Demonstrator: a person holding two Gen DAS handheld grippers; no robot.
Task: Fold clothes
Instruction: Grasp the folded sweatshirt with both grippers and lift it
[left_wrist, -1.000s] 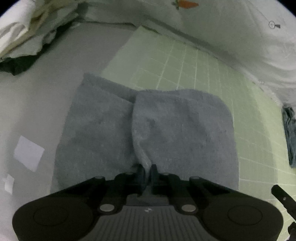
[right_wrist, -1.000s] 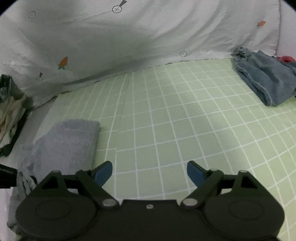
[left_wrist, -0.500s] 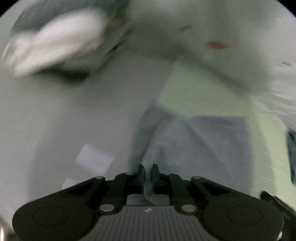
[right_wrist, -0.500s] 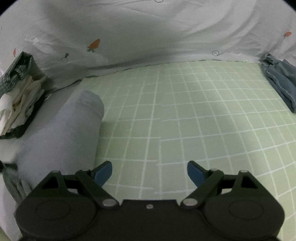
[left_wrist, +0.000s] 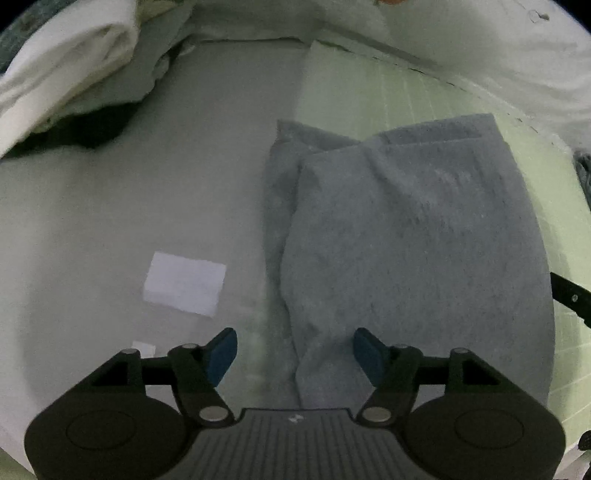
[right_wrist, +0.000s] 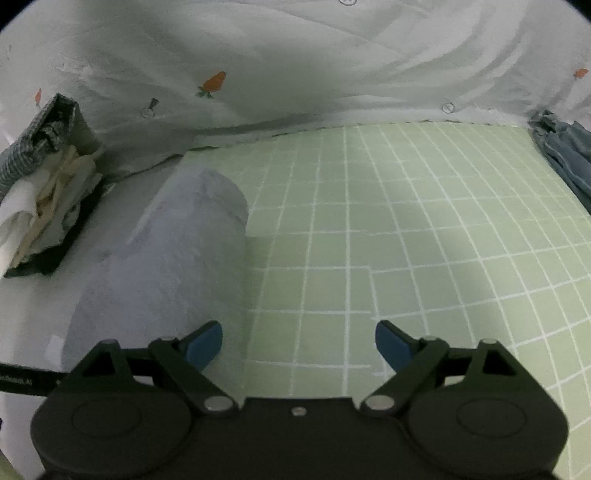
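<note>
left hand-held gripper (left_wrist: 294, 354): jaws are opening right now, blue pads already well apart. The near edge of the grey towel (left_wrist: 413, 236) sits in the gap but neither pad is pressing on it, so nothing's gripped.
right hand-held gripper (right_wrist: 298, 343): spread wide, nothing between the pads, just checked mat under it.
grey towel: folded over, lying flat, half on the pale grey surface (left_wrist: 110, 206) and half on the green grid mat (right_wrist: 406, 229). In the left wrist view the long axis runs straight away from the camera, near end by the pads, far end up toward the sheet. A lower layer pokes out along its left side, so the edges aren't lined up.
white paper scrap (left_wrist: 184, 282): lies just left of the towel on the grey surface, not touching it. A smaller scrap sits closer in, by the left pad.
in the way: honestly nothing much, the mat to the right of the towel is bare.
pile of clothes (right_wrist: 40, 192): further back on the left, white and cream stuff on something dark, well apart from the towel.
blue-grey garment (right_wrist: 565, 155): crumpled at the far right edge of the mat.
white sheet with carrot print (right_wrist: 295, 66): bunched up along the back, behind everything.
</note>
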